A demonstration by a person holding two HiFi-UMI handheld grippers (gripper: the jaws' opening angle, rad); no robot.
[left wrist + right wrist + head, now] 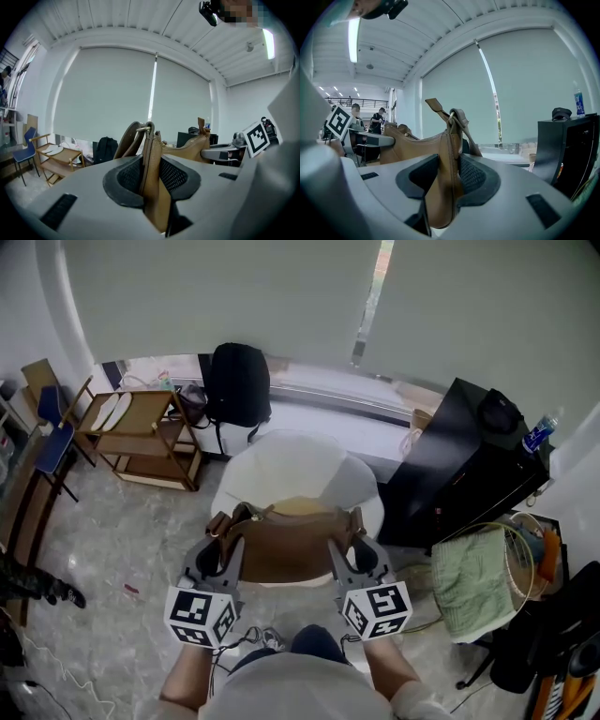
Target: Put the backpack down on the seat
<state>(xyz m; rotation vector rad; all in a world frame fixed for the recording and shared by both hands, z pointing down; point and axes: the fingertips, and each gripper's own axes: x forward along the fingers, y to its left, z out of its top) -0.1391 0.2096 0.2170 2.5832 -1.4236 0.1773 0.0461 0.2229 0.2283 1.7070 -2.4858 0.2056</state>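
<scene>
Above the white seat (300,470), a brown leather backpack (281,549) hung level between two hand-held claws. It was clear of the cushion and over the edge of the seat nearest the person.

The left claw (228,542) was clamped on the bag's left end. Its ribbed pads pressed on the folded leather just below a metal strap ring (143,127). The right claw (348,542) pinched the opposite end in the same way.

From where I stood, the leather looked soft and supple, likely to slump and fold once it touched the seat. It seemed light enough for two end grips. The smooth hide could slide in the pads, so the stitched ends beneath the rings, where the material doubles up, seemed the soundest places to hold.

Beyond the seat, against the window ledge, a black rucksack (237,382) sat apart and untouched.
</scene>
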